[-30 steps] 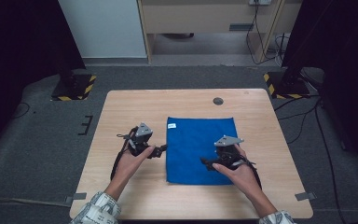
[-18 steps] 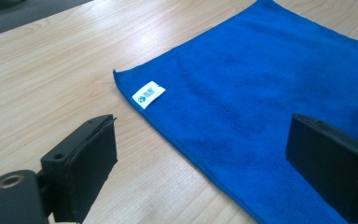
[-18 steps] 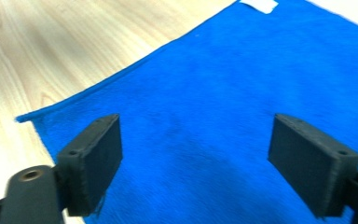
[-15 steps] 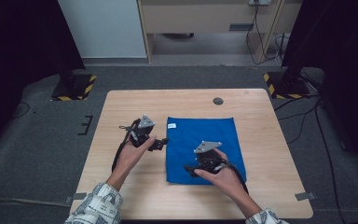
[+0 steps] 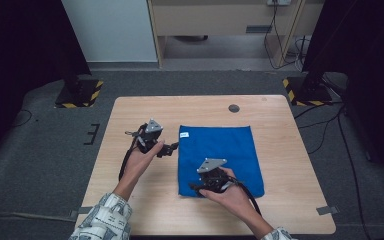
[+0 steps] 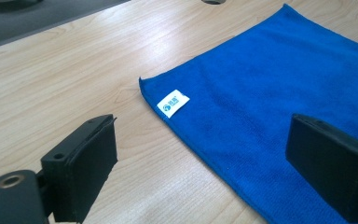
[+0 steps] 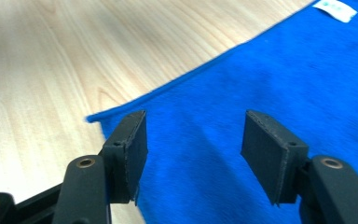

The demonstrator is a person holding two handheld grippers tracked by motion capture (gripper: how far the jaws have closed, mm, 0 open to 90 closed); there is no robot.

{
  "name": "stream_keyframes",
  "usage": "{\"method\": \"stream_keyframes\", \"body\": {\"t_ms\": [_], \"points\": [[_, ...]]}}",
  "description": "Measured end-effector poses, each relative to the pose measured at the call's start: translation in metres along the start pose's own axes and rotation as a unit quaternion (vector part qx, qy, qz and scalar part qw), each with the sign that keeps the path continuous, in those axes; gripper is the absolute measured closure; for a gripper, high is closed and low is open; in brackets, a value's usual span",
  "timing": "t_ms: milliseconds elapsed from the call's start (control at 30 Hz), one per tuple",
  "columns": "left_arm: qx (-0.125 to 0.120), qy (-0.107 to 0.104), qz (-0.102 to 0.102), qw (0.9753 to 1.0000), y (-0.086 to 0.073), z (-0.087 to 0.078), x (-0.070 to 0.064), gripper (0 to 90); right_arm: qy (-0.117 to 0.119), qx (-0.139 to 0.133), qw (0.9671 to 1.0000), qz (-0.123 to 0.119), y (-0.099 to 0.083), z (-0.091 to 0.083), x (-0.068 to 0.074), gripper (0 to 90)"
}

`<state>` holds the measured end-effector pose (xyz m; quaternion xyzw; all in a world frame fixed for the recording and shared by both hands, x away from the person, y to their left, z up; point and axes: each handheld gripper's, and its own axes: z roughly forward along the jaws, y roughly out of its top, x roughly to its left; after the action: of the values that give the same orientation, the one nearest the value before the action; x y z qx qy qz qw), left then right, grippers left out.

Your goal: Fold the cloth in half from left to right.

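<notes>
The right gripper (image 7: 191, 154) has its jaws apart, poised over the near left corner of the blue cloth (image 7: 279, 79), with nothing between them; in the right gripper view the corner's point lies just beyond the left-hand jaw. The left gripper (image 6: 205, 168) also has its jaws apart, straddling the cloth's left edge near the far corner: one jaw over bare wood, the other over the cloth. The small white label (image 6: 173, 103) sits just inside that far corner, ahead of the jaws.

In the high view the cloth (image 5: 220, 150) lies flat and spread out in the middle of the wooden bench (image 5: 130, 210). The left gripper (image 5: 172, 148) is just beside its left edge, and the right gripper (image 5: 195, 189) is at its near left corner. A small dark round hole (image 5: 234, 108) sits in the bench beyond the cloth.
</notes>
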<state>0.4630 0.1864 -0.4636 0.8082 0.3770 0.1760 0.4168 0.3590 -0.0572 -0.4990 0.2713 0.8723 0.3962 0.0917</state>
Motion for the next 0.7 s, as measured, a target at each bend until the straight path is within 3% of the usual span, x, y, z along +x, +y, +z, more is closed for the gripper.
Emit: {"method": "stream_keyframes", "body": {"t_ms": [133,533,700], "points": [[-0.002,0.002,0.002,1.0,0.004,-0.001,0.002,8.3,0.013,0.0,0.9999,-0.007,0.001,0.006,0.011,42.4],[0.0,0.003,0.001,1.0,0.002,-0.003,0.004,8.4,0.031,0.007,0.9994,-0.016,0.004,0.028,0.041,29.1],[-0.006,0.0,-0.005,1.0,0.001,-0.001,0.007,8.5,0.015,0.017,0.9994,-0.024,0.003,0.039,0.045,30.4]]}}
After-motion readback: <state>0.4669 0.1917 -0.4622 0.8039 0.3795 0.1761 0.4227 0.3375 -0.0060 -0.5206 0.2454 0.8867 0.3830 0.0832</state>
